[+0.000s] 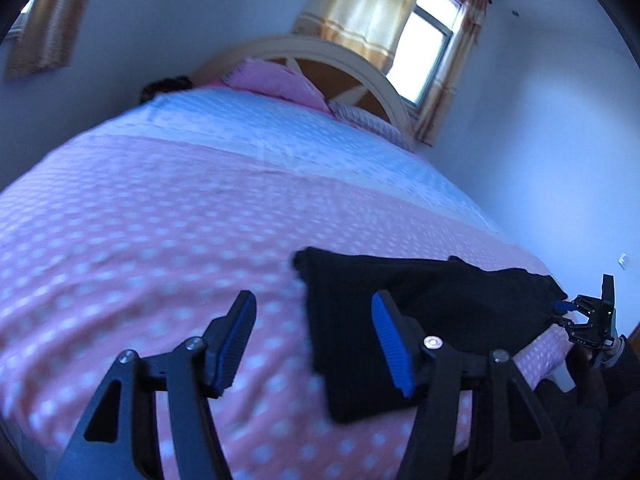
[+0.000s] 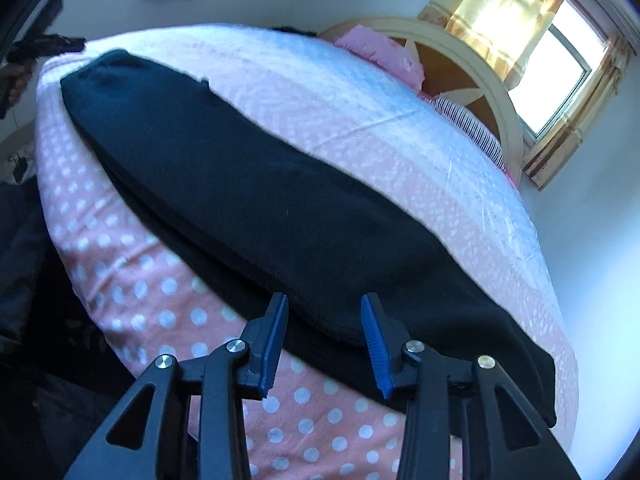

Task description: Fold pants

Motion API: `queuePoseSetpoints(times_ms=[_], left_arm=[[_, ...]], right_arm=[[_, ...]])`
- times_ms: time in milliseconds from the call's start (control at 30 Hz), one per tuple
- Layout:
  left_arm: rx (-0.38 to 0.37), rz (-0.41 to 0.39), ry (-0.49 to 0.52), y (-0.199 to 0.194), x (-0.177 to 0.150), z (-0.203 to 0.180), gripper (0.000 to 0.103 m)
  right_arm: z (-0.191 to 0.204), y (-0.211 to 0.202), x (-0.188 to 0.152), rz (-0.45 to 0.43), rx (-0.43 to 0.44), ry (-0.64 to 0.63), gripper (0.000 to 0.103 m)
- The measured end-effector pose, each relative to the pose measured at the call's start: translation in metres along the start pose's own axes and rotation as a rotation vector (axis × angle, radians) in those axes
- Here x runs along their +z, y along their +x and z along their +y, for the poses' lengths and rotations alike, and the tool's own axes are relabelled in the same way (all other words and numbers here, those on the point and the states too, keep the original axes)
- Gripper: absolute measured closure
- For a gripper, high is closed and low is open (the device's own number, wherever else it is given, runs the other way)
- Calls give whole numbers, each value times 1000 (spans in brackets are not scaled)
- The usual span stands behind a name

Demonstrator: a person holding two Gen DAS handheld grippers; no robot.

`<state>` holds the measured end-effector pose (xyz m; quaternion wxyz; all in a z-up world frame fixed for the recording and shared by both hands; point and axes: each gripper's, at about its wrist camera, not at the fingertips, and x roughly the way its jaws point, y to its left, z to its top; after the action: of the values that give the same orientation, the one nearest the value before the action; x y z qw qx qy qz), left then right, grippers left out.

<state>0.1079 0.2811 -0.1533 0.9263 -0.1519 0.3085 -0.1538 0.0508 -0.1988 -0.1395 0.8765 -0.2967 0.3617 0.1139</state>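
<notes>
— Bedspread, pink with white dots, fills our view; where do our pants lie?
— Stretched long near its front edge, black, folded lengthwise.
— Our right gripper?
— Jaws apart, empty, over the pants' near end.
— And our left gripper?
— Spread wide, gripping nothing, at the other end.

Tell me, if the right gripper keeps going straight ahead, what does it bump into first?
Most likely the black pants. The right gripper is open, and the near edge of the pants lies right between its fingers on the dotted pink bedspread. Depth is hard to judge here.
</notes>
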Motion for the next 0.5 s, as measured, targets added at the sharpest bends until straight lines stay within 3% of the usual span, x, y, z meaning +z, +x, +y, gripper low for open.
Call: queuePoseSetpoints(times_ms=[133, 167, 200, 233, 300, 400, 500], left_arm=[[30, 59, 14, 30, 9, -10, 46], [39, 83, 13, 39, 11, -11, 50], [35, 100, 13, 43, 11, -12, 61], [40, 106, 16, 44, 11, -13, 63], [61, 107, 38, 43, 12, -16, 66], [96, 98, 53, 36, 13, -16, 90], [69, 71, 57, 27, 17, -14, 95]], right_arm=[[10, -9, 8, -53, -5, -25, 63], [13, -10, 9, -61, -1, -32, 63], [16, -11, 11, -70, 3, -39, 63], [18, -11, 12, -76, 7, -44, 63], [23, -11, 13, -86, 13, -46, 63], [24, -8, 15, -95, 22, -34, 63], [25, -4, 17, -96, 27, -22, 63]])
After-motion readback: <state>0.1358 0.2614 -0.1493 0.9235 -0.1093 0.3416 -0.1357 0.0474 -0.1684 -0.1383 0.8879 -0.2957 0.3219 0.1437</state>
